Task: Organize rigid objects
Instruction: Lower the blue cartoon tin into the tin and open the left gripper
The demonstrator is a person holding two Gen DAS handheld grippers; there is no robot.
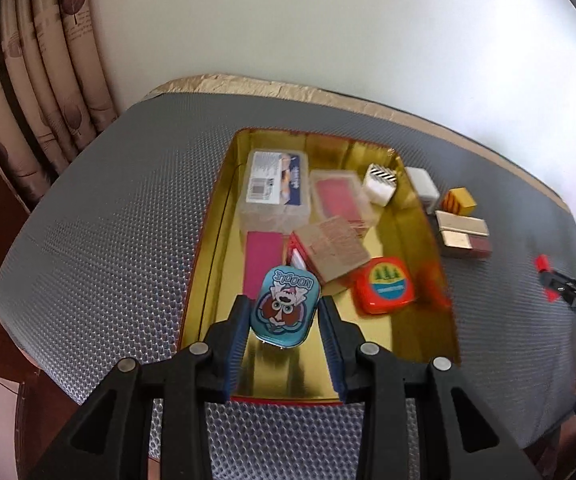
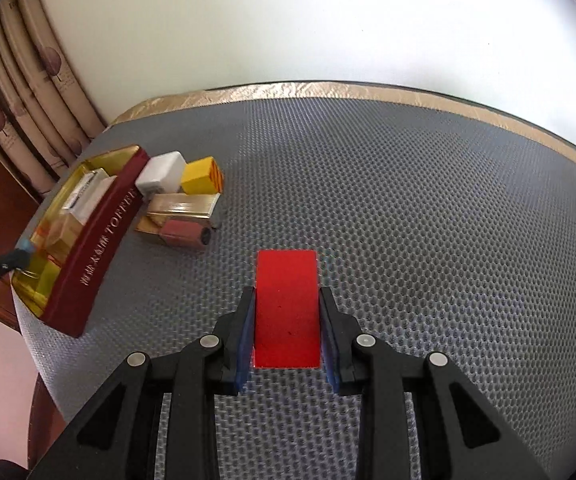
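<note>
Your left gripper (image 1: 283, 312) has its jaws clamped on the blue Noodle tin (image 1: 285, 305), held over the gold tray (image 1: 207, 264) at its 6 o'clock end. Your right gripper (image 2: 286, 320) jaws pinch a red block (image 2: 287, 308) above the grey worktop (image 2: 428, 220).

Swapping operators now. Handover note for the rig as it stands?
Left gripper: shut on the blue Noodle tin, held over the near end of the gold tray.
Right gripper: shut on a red flat box, above bare grey mat, well right of the tray.
Done: already in the tray are two clear plastic boxes, a striped white box, an orange tin and cards.
Left: place both held items; then the white cube, yellow box and gold boxes beside the tray's right wall.
</note>
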